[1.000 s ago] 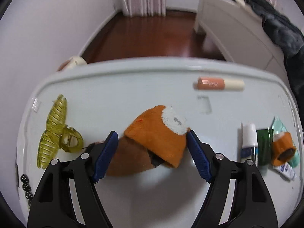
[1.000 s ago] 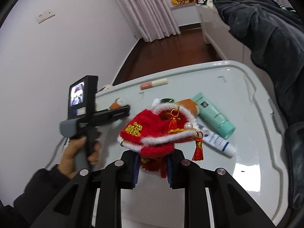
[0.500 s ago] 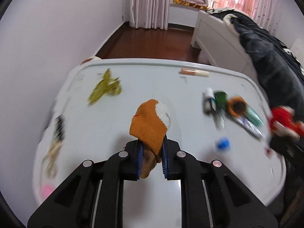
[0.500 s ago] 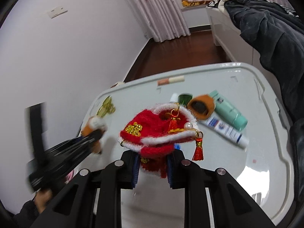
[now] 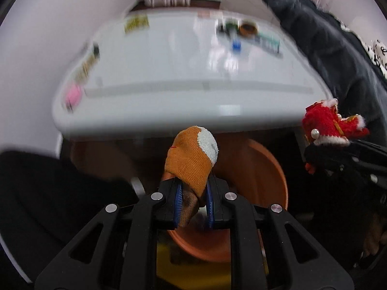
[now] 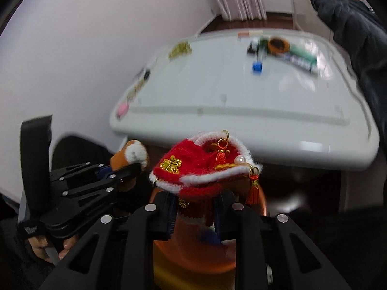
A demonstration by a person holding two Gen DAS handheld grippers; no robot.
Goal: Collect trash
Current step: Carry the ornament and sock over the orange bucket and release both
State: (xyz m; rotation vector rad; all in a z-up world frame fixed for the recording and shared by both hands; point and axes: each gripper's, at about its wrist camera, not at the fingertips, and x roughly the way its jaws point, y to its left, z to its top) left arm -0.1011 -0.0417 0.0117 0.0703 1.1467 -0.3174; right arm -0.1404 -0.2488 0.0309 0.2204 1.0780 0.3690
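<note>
My left gripper [image 5: 193, 204] is shut on an orange knitted sock with a white toe [image 5: 192, 155] and holds it above an orange bin [image 5: 263, 183] below the table's front edge. My right gripper [image 6: 193, 215] is shut on a red knitted pouch with white trim and gold charms [image 6: 200, 169], also over the orange bin [image 6: 193, 249]. The pouch shows at the right of the left wrist view [image 5: 331, 125]. The sock and left gripper [image 6: 125, 166] show at the left of the right wrist view.
The white table [image 6: 241, 96] lies ahead with a yellow hair clip [image 6: 180, 48], a blue cap [image 6: 256, 67], tubes [image 6: 301, 59], an orange sock [image 6: 279, 44] and a pink item [image 6: 122, 108]. A dark coat [image 5: 326, 48] hangs at the right.
Both grippers have pulled back off the table and dropped below its front edge, carrying the sock and the pouch over the orange bin.
</note>
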